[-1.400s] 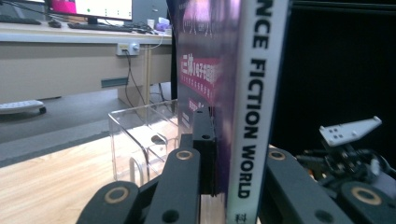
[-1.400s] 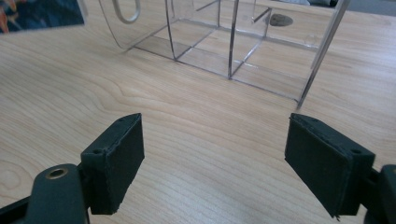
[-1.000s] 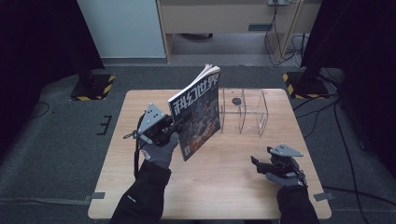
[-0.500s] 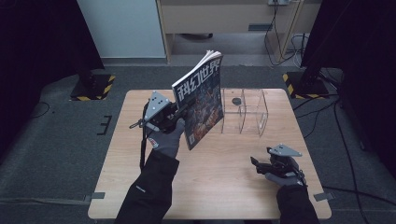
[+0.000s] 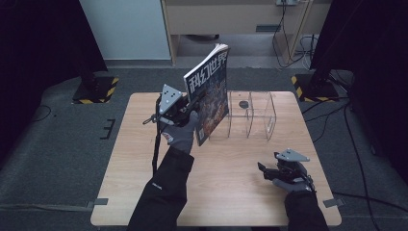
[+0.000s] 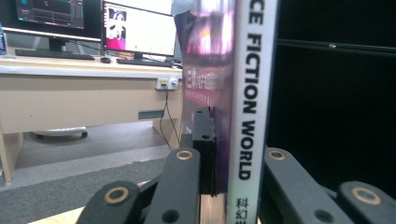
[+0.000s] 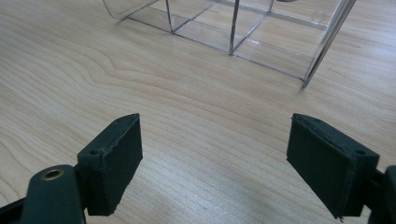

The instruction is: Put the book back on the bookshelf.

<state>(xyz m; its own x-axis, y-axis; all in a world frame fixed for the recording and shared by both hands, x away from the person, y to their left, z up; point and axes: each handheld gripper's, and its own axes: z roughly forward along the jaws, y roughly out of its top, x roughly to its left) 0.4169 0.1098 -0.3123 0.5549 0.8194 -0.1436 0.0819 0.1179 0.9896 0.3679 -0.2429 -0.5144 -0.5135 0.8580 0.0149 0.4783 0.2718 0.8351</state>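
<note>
Step in hand, as I read it: carrying the magazine (image 5: 208,94) over to the clear acrylic rack (image 5: 250,115) w/ the left gripper (image 5: 185,113). Left jaws are clamped tight on the mag near its spine. In the left gripper view the spine (image 6: 246,107) runs up between the two black jaws, cover pressed flat against the inner one. Mag is held upright, a bit tilted, lifted off the desk (image 5: 144,159), its lower corner just left of the rack's near-left wall; can't tell if it brushes the wall.

Right gripper (image 5: 281,168) sits low over the desk near the front-right, well apart from the rack, jaws wide open w/ nothing between them; right gripper view shows bare wood between the pads and the rack's base farther ahead.

Rack has dividers making slots; a small dark round thing (image 5: 244,103) lies by its back side, inside or behind I can't tell.

Next move, prob: bring the mag right & over a slot, square the spine to the dividers, then lower straight down. Needs the tilt taken out first, else the bottom edge may catch a wall and shove the light rack. Right gripper could steady the rack if it slides
</note>
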